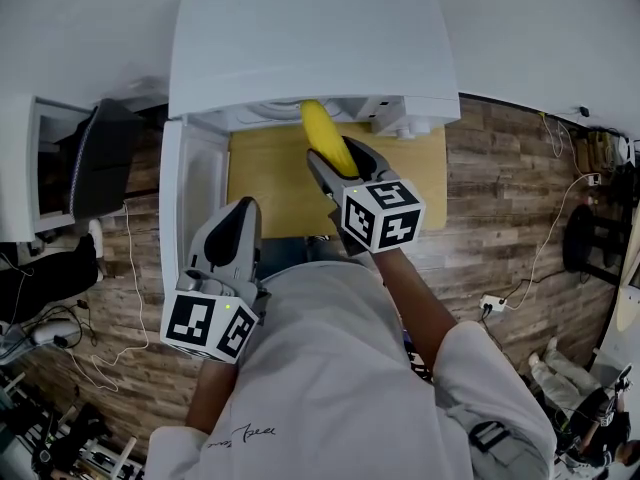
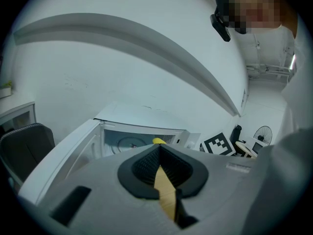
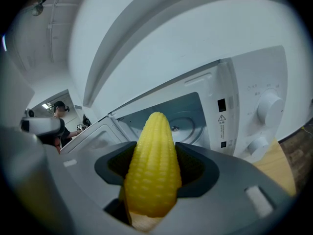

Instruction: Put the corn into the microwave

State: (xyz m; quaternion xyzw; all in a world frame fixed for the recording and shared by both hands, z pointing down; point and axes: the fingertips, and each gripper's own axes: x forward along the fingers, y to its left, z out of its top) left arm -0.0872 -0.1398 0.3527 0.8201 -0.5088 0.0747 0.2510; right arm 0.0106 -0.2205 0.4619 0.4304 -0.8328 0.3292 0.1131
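My right gripper (image 3: 155, 169) is clamped on the corn (image 3: 152, 163), its dark pads pressing the cob from both sides low down, while the tapered tip stands clear above the jaws and points at the microwave (image 1: 310, 38). The corn is held in the air just in front of the open cavity, its tip at the opening. Behind it, in the right gripper view, I see the round glass turntable (image 3: 188, 124) inside, and to the right of the cavity the control panel with two knobs (image 3: 270, 106). The microwave door (image 1: 186, 188) is swung wide open to the left. My left gripper (image 1: 240, 216) hangs just beside that door, its jaws pressed together with nothing between them, aimed towards the cavity too. The microwave sits on a yellow wooden desk (image 1: 275, 188), with plank flooring (image 1: 510, 198) on either side of it.
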